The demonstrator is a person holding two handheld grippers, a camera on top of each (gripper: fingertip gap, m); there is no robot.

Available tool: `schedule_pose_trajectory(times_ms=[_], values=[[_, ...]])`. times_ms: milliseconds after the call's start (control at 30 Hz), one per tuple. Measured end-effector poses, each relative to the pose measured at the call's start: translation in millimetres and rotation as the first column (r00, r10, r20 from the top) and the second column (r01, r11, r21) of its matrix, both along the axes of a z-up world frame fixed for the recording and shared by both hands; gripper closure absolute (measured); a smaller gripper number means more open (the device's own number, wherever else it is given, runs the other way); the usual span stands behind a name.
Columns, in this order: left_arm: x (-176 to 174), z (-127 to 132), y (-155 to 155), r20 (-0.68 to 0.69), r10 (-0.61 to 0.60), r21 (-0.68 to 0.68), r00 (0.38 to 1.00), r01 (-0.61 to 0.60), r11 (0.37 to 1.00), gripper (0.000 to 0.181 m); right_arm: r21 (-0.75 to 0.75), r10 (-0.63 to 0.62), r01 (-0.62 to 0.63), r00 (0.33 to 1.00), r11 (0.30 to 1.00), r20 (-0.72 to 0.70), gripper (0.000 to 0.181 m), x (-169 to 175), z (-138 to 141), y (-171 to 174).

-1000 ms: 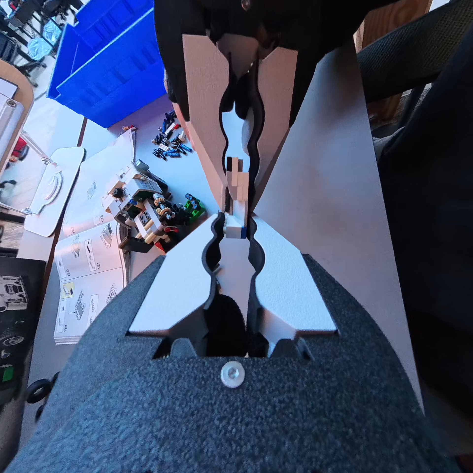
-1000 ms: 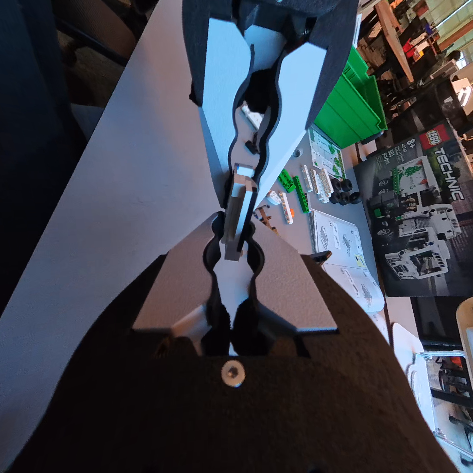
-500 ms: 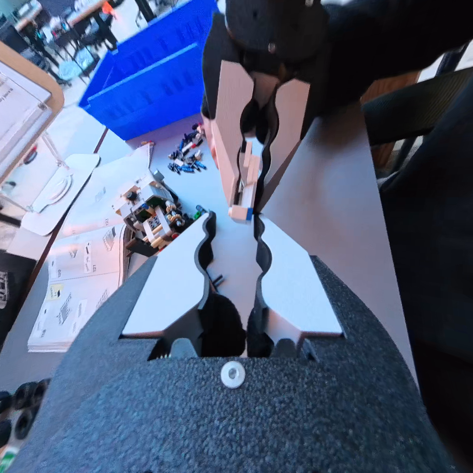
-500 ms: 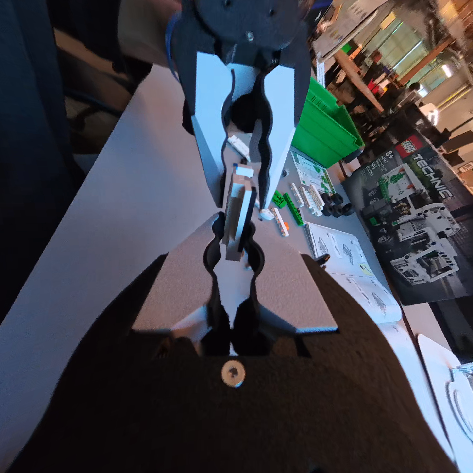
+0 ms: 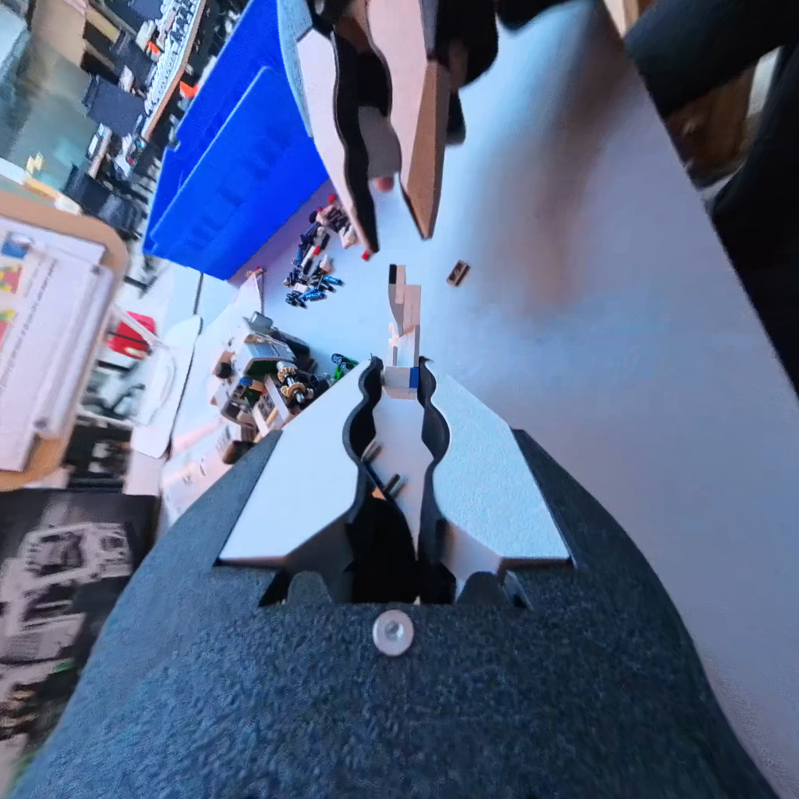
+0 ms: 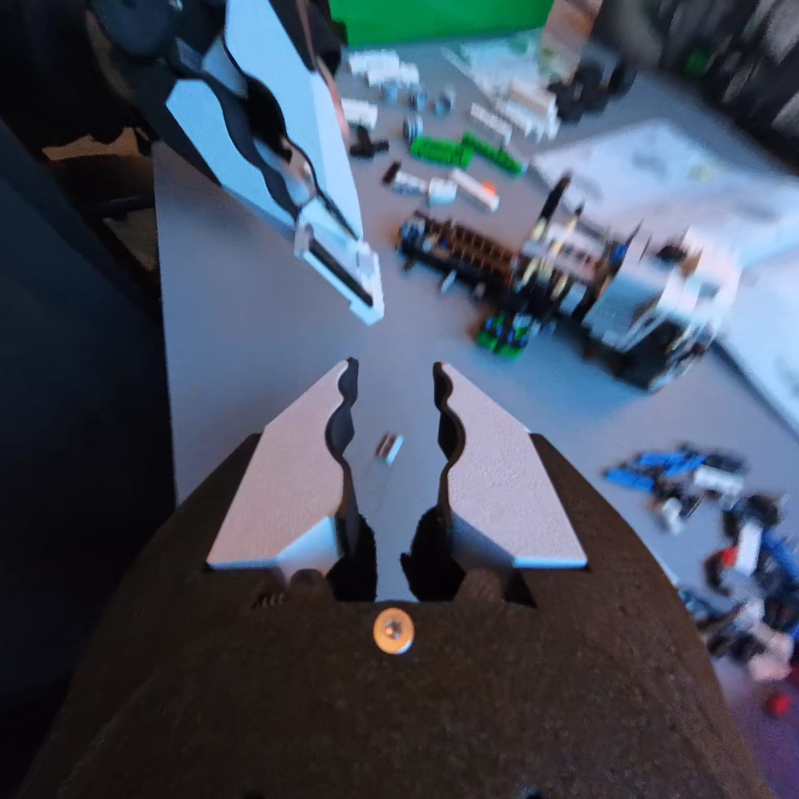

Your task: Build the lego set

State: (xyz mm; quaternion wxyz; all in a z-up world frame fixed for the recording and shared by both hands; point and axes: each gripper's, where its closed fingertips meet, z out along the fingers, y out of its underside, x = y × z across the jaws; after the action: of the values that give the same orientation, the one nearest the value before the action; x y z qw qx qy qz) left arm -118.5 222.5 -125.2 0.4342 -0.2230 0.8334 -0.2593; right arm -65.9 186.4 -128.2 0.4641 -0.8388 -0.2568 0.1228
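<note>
Your left gripper (image 5: 400,367) is clamped on the white lego piece (image 5: 404,341) jutting forward from its jaws, while your right gripper (image 6: 394,367) stands parted and empty above the table (image 6: 259,346), the half-built truck model (image 6: 605,285) lying ahead to its right.

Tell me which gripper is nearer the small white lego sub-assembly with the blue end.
Left. The left gripper is clamped on the white sub-assembly at its blue-ended base; the right gripper hangs open and apart from it, holding nothing.
</note>
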Motion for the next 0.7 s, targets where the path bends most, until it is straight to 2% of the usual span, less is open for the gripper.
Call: schedule_pose_trajectory(times_ms=[67, 167, 300, 567, 700], values=[[5.6, -7.8, -0.7, 0.028, -0.023, 0.115, 0.999, 0.020, 0.993, 0.167, -0.107, -0.038, 0.033, 0.998, 0.994, -0.042, 0.150, 7.4, -17.1, -17.9], [15.2, -13.5, 3.1, 0.076, -0.032, 0.218, 0.997, 0.015, 0.976, 0.167, -0.184, -0.077, 0.062, 0.994, 0.981, -0.077, 0.155, 7.1, -34.8, -29.1], [22.9, -10.6, 14.4, 0.189, -0.012, 0.333, 0.982, -0.053, 0.942, 0.168, -0.171, -0.142, 0.145, 0.989, 0.975, 0.029, 0.160, 13.0, -49.4, -22.5], [20.8, -6.2, 19.8, 0.252, 0.054, 0.234, 0.966, -0.115, 0.965, 0.168, -0.162, -0.140, 0.156, 0.985, 0.974, 0.101, 0.166, 6.3, -60.3, -21.4], [19.6, -5.5, 21.6, 0.233, 0.071, 0.162, 0.970, -0.111, 0.980, 0.168, -0.151, -0.093, 0.089, 0.995, 0.984, -0.019, 0.165, -15.5, -50.8, -20.9]])
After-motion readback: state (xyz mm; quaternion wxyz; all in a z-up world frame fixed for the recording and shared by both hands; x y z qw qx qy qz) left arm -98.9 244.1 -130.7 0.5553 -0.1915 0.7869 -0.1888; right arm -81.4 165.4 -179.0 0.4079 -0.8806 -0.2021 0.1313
